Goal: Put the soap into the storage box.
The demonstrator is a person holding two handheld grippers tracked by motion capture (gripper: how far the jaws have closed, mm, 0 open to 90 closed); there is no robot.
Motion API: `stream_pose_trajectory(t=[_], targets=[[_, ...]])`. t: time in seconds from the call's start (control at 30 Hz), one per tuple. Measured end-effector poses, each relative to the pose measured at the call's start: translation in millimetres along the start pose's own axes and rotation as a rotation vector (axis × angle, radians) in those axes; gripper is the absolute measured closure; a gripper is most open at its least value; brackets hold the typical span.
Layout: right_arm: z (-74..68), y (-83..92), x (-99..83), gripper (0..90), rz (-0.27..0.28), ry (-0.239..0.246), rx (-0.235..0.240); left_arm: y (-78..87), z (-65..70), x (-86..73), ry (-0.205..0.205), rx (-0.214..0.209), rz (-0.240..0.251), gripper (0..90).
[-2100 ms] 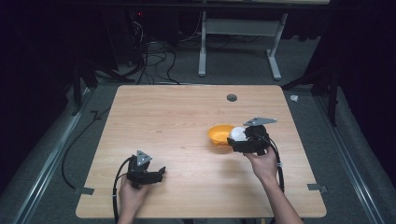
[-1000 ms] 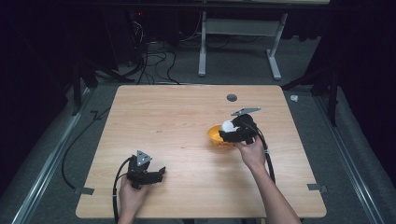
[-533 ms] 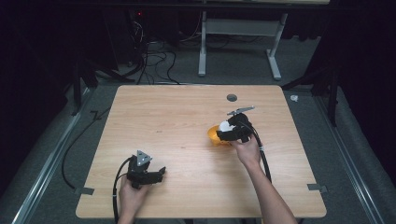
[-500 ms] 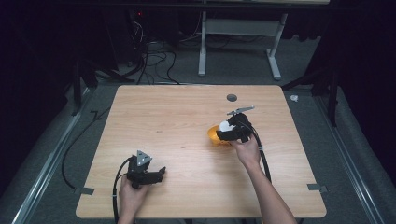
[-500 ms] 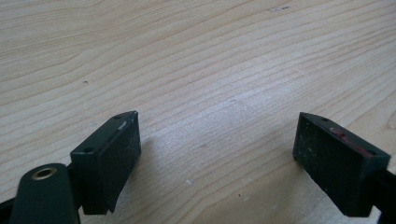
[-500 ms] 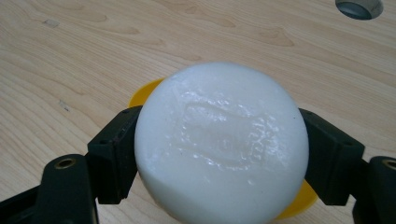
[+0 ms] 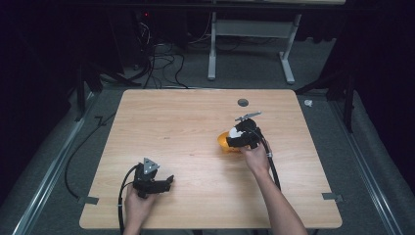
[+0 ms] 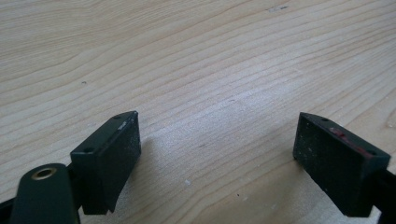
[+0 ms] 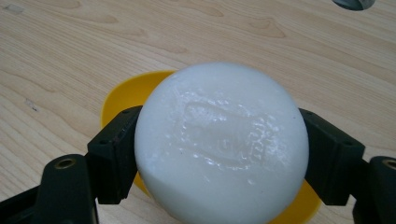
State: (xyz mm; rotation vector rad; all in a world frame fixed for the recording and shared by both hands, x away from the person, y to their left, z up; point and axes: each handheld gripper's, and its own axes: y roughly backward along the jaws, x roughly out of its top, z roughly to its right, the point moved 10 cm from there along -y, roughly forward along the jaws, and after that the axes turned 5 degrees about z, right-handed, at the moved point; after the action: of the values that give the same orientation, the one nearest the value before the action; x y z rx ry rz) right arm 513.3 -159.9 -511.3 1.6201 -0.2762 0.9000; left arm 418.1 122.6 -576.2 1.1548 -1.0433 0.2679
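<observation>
— So where was your right claw [image 7: 234, 136] at that moment?

— Over toward the right of the wooden worktop [image 7: 186, 122], roughly midway between its near and far edges. My right hand [image 7: 256, 157] held it from the near side, and its jaws were closed onto a round white bar of soap [image 9: 222, 142], one pad pressed against each side. From the claw's own camera I could see a faint stamped mark on the soap's face.

— And what lay under it?

— A small yellow bowl [image 9: 123, 95]. The soap hung just above it, with yellow rim showing to the left and below. Whether soap and bowl touched, I could not tell.

— Your left claw [image 7: 168, 183]?

— Down at the near left of the worktop, well apart from the bowl, in my left hand [image 7: 137, 203]. Its jaws stood wide open with bare wood grain between them, gripping nothing.

— Anything else on the worktop?

— A round cable hole [image 7: 242, 102] near the far edge, beyond the bowl.
</observation>
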Motion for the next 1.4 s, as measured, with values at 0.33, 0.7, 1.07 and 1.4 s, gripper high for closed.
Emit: stream_pose_trajectory(t=[0.33, 0.7, 1.07, 1.4], targets=[[-3.6, -7.9, -3.9, 24.0, -0.025, 0.004, -0.001, 0.1, 0.5, -0.1, -0.005, -0.004, 0.0, 15.5], [-3.0, -8.1, -7.4, 23.9, -0.053, -0.005, -0.008, -0.1, 0.6, 0.1, -0.003, -0.005, 0.003, 15.4], [-2.0, -16.3, -12.3, 23.5, -0.072, -0.028, -0.01, 0.1, 0.1, 0.0, 0.001, -0.003, 0.002, 15.4], [-0.3, -1.1, 0.1, 23.3, 0.003, -0.027, -0.007, 0.0, 0.2, 0.0, 0.002, -0.002, 0.002, 15.4]])
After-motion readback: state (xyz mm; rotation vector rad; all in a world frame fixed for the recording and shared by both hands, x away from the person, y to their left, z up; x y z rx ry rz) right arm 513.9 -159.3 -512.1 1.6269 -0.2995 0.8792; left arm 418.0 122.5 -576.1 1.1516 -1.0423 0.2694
